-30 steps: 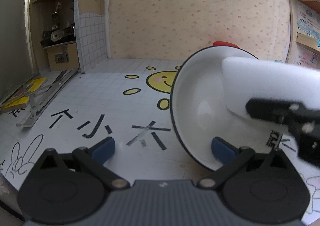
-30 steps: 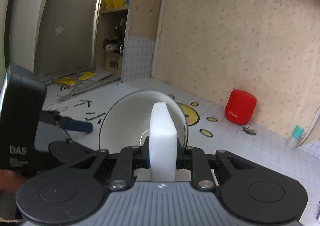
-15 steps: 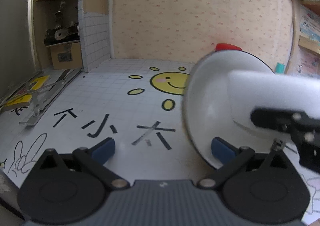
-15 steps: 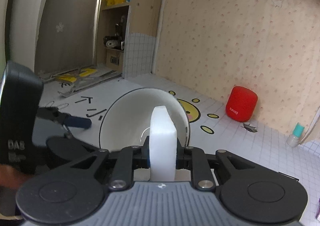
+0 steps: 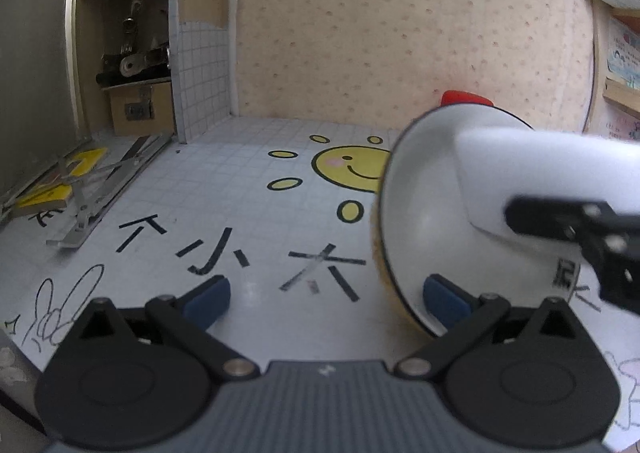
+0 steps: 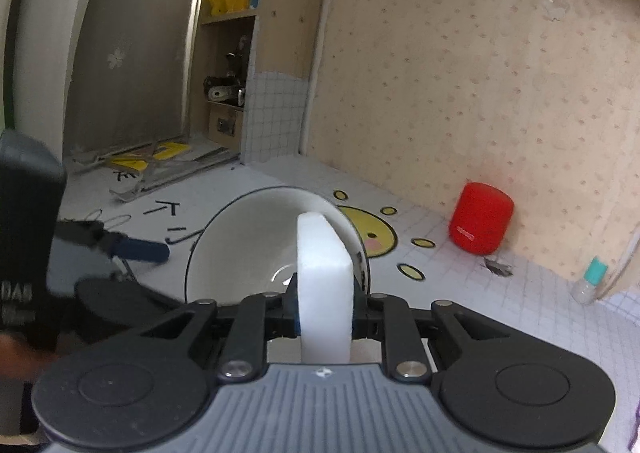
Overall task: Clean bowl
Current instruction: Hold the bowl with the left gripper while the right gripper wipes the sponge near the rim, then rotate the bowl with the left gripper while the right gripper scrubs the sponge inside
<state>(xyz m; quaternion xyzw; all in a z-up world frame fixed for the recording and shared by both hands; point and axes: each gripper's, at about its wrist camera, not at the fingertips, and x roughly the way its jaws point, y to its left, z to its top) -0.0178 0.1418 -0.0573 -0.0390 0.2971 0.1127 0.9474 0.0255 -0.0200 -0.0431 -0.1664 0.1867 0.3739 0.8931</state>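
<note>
Bowl [image 5: 424,213] has slid further toward the right of your left-wrist frame than a second ago, tipped on its side with the white inside facing the sponge [image 5: 536,181], and more of the sun face [image 5: 352,169] on the mat now shows. Your left gripper [image 5: 328,297] is spread wide, its right blue pad [image 5: 444,299] inside the bowl's lower rim, the left pad over bare mat. Your right gripper [image 6: 325,307] is clamped on the sponge [image 6: 325,273], which stands on edge at the bowl's [image 6: 256,245] mouth, centre of the right-wrist frame. Writing now: "DAS" shows on the black housing [image 6: 24,253] at left, and black hand-drawn characters [image 5: 216,253] run across the mat. Red speaker [image 6: 480,223] sits against the wall at right, a teal-capped bottle [image 6: 588,281] beyond it. Metal bars and yellow pieces [image 5: 76,189] lie at left by the shelves.
</note>
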